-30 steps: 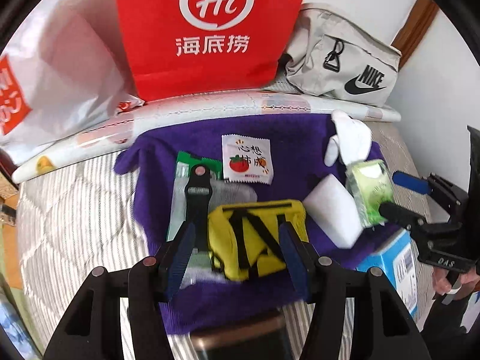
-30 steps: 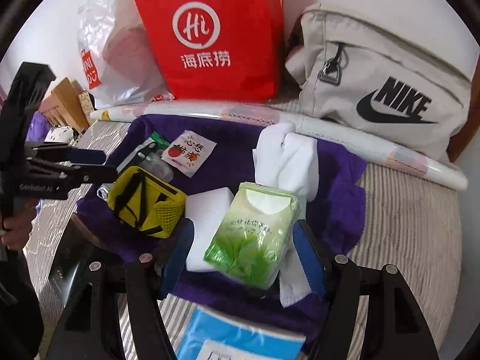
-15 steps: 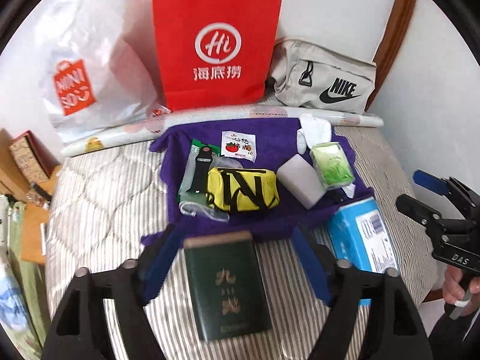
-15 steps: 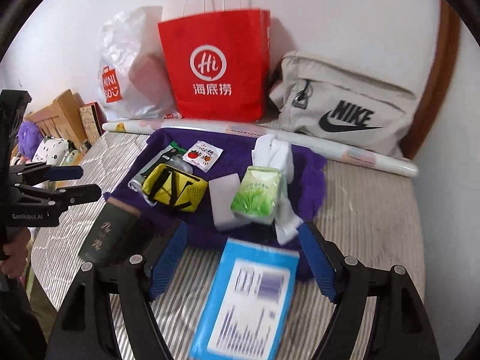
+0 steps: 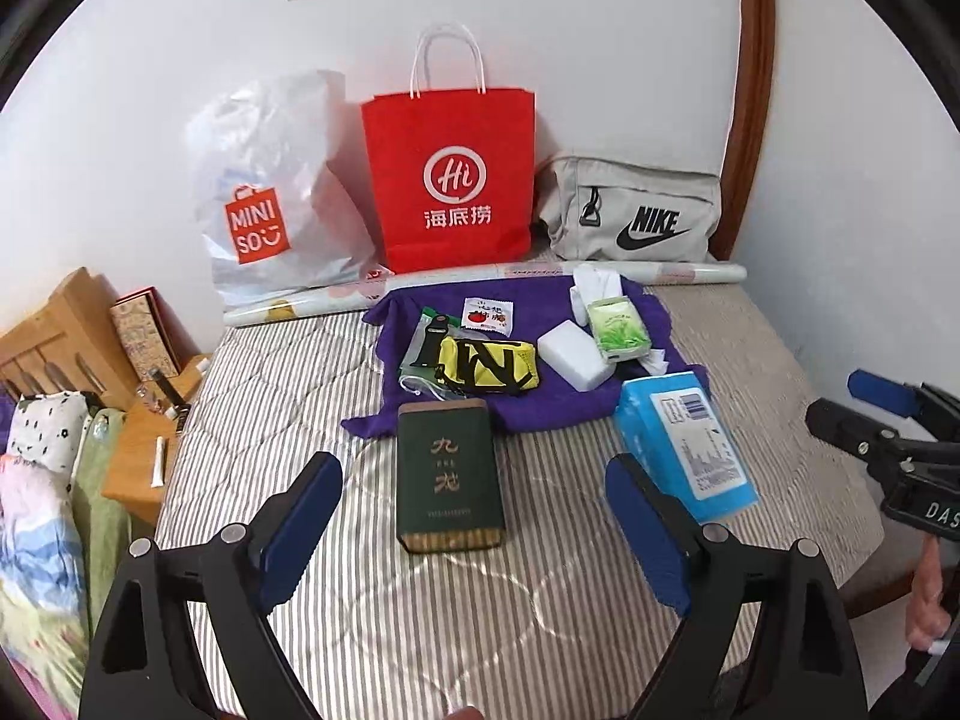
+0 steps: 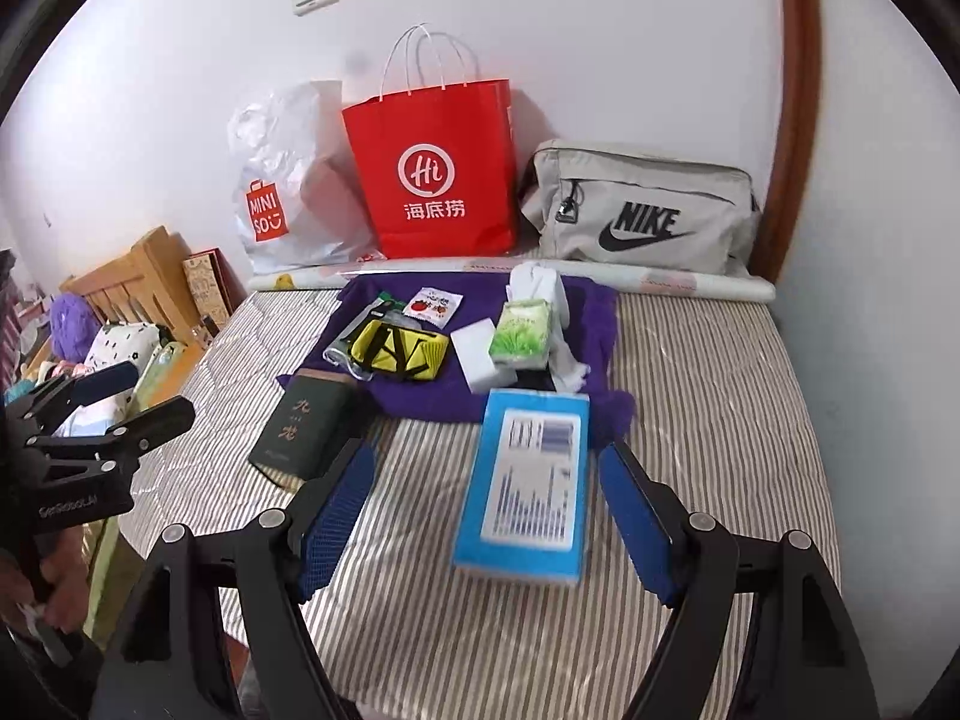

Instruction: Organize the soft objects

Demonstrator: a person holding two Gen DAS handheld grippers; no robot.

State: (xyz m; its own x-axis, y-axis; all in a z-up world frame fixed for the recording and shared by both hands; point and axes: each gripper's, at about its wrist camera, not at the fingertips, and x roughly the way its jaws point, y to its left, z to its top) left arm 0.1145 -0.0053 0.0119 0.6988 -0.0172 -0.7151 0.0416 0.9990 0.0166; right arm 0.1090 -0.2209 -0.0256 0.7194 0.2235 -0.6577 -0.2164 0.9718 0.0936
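Observation:
A purple cloth (image 5: 558, 402) (image 6: 558, 324) lies on the striped mattress. On it sit a yellow pouch (image 5: 486, 363) (image 6: 399, 354), a white sponge block (image 5: 573, 354) (image 6: 480, 357), a green tissue pack (image 5: 618, 330) (image 6: 522, 336), white socks (image 5: 594, 285) (image 6: 540, 282), a tomato sachet (image 5: 489, 318) and a clear bag with a black strap (image 5: 429, 345). A dark green box (image 5: 447, 477) (image 6: 300, 432) and a blue tissue pack (image 5: 684, 444) (image 6: 528, 486) lie nearer. My left gripper (image 5: 474, 516) and right gripper (image 6: 486, 510) are open, empty, held back above the mattress.
A red paper bag (image 5: 450, 180), a white Miniso bag (image 5: 270, 204) and a grey Nike bag (image 5: 636, 216) stand against the wall behind a paper roll (image 5: 690, 273). A wooden bedside unit (image 5: 90, 348) and bedding are at the left. The mattress edge is at the right.
Both grippers have pulled back and up from the cloth. The yellow pouch and green tissue pack no longer sit between the fingers; the green box and blue pack came into view.

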